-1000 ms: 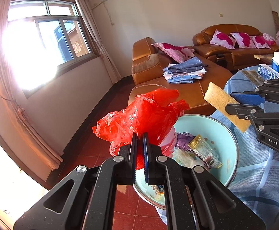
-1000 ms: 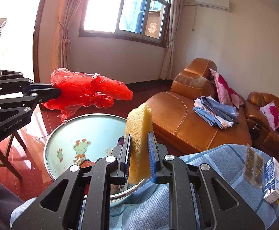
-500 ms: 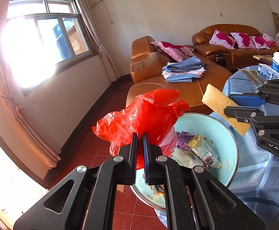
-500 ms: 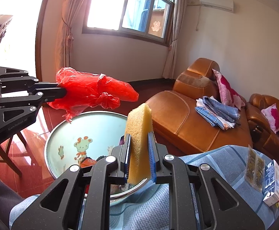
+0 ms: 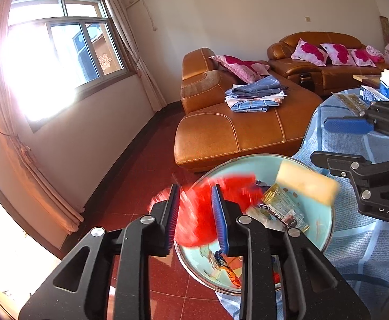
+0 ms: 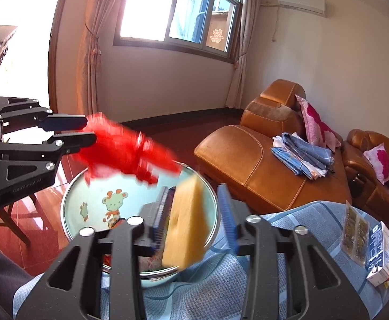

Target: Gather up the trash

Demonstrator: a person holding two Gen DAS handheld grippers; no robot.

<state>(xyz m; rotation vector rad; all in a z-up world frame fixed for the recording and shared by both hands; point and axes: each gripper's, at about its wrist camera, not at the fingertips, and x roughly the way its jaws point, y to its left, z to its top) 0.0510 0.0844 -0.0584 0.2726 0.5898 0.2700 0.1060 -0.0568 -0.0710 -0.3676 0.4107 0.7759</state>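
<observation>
A pale blue enamel basin [image 5: 318, 225] with cartoon animals sits at the table's edge and holds snack wrappers [image 5: 282, 208]. My left gripper [image 5: 195, 194] hangs over its left side, jaws opening. A red plastic bag [image 5: 207, 213], blurred, drops loose between the jaws toward the basin. My right gripper [image 6: 194, 194] is also opening over the basin [image 6: 87, 200]. The yellow sponge [image 6: 186, 221] tilts and slips free between its pads. The left wrist view shows the sponge [image 5: 306, 184] falling below the right gripper [image 5: 325, 144]. In the right wrist view, the bag [image 6: 125, 152] streams off the left gripper [image 6: 90, 130].
A blue checked tablecloth [image 6: 215, 288] covers the table under the basin. Cartons [image 6: 381, 256] and a clear packet [image 6: 354, 229] lie at its right. A brown leather sofa [image 5: 231, 133] with folded clothes [image 5: 255, 97] stands beyond. Red tile floor [image 5: 130, 186] lies to the left.
Both grippers have opened. The red bag has left the left pads and the sponge has left the right pads; both are dropping toward the basin. Neither hand has moved.
</observation>
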